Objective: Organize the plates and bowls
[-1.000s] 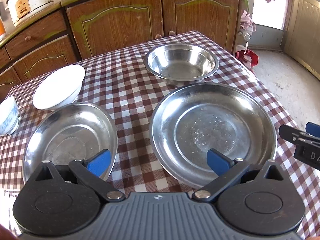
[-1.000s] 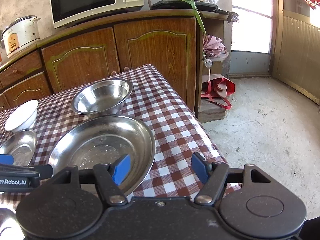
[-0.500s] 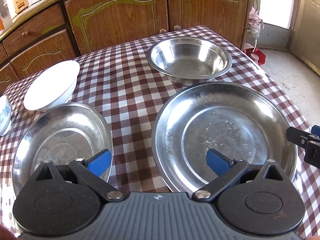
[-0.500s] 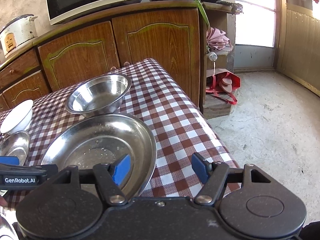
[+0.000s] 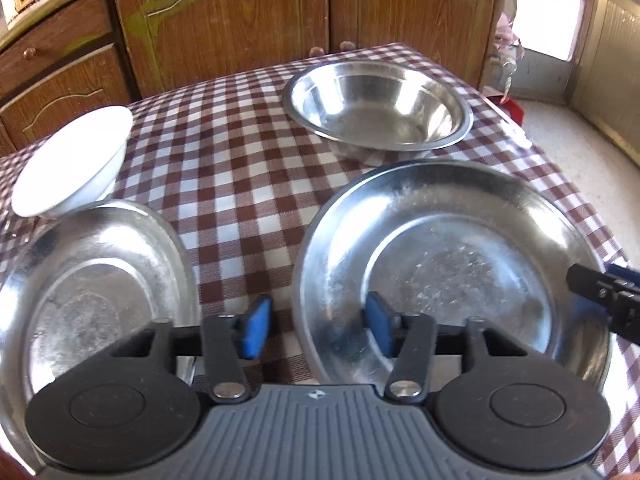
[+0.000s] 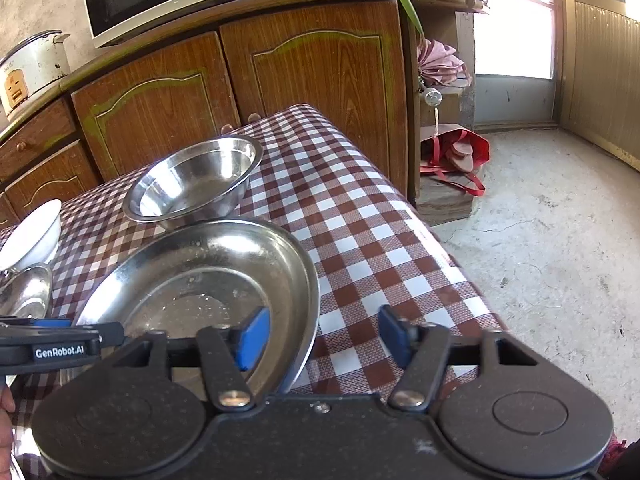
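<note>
A: Plates first, left wrist view?
B: Large steel plate (image 5: 452, 264) lies on the checked surface (image 5: 240, 168). Left tool (image 5: 316, 330) is closing astride its near-left rim, pads not pressing. Small plate (image 5: 96, 280) beside it.
A: Right wrist view?
B: Right tool (image 6: 322, 336) is closing astride the right rim, not gripping; steel bowl (image 6: 196, 180) behind

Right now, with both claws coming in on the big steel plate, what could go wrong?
1. Both claws are closing astride opposite edges of the big plate: left claw, right claw. Uneven lifting could tilt the slick metal out of the grip.
2. The steel bowl sits right behind the plate; a forward push could knock it.
3. The plate is close to the table edge, so a slip might send it to the floor.
</note>
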The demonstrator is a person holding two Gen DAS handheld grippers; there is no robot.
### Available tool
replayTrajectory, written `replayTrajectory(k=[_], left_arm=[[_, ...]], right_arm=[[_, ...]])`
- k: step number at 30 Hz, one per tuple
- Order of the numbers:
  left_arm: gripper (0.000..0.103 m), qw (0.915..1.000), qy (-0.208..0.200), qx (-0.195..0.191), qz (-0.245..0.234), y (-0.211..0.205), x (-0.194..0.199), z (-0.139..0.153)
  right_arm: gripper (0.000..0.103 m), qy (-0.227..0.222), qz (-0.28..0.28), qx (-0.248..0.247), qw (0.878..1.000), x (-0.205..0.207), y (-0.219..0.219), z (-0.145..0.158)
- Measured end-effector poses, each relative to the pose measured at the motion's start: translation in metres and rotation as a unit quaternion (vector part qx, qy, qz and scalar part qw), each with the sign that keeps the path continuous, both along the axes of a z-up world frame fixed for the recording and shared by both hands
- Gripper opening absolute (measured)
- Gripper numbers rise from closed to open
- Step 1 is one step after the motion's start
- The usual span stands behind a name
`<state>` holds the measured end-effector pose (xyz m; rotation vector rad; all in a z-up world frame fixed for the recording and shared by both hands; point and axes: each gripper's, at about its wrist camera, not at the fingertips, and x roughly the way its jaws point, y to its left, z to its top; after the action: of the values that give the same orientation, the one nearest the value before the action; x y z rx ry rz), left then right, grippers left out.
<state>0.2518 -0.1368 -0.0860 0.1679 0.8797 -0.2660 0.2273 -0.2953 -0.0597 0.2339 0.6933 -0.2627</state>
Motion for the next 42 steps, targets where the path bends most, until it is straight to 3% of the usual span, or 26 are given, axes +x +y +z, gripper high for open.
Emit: replayTrajectory(k=[2,3,9,42], left_arm=[[0.038,1.0000,-0.004,0.001,-0.008,-0.004,-0.003,0.002],[0.037,0.9999,-0.008,0.001,-0.011,-0.005,-0.004,0.003],[0.027,0.9997,-0.010,-0.019,-0.008,0.000,-0.008,0.009],[0.026,0.9975,-0.065,-0.024,-0.010,0.027,-0.112,0.086]], right_arm=[[0.028,0.002,0.005,0.003,1.000,0.001,0.001,-0.002],[0.019,0.002,0.008,0.004,1.000,0.001,0.003,-0.003],[0.018,-0.008,0.001,-0.001,1.000,-0.004,0.003,0.001],[0.019,-0.065,-0.003,-0.045,0.997,-0.117,0.054,0.090]])
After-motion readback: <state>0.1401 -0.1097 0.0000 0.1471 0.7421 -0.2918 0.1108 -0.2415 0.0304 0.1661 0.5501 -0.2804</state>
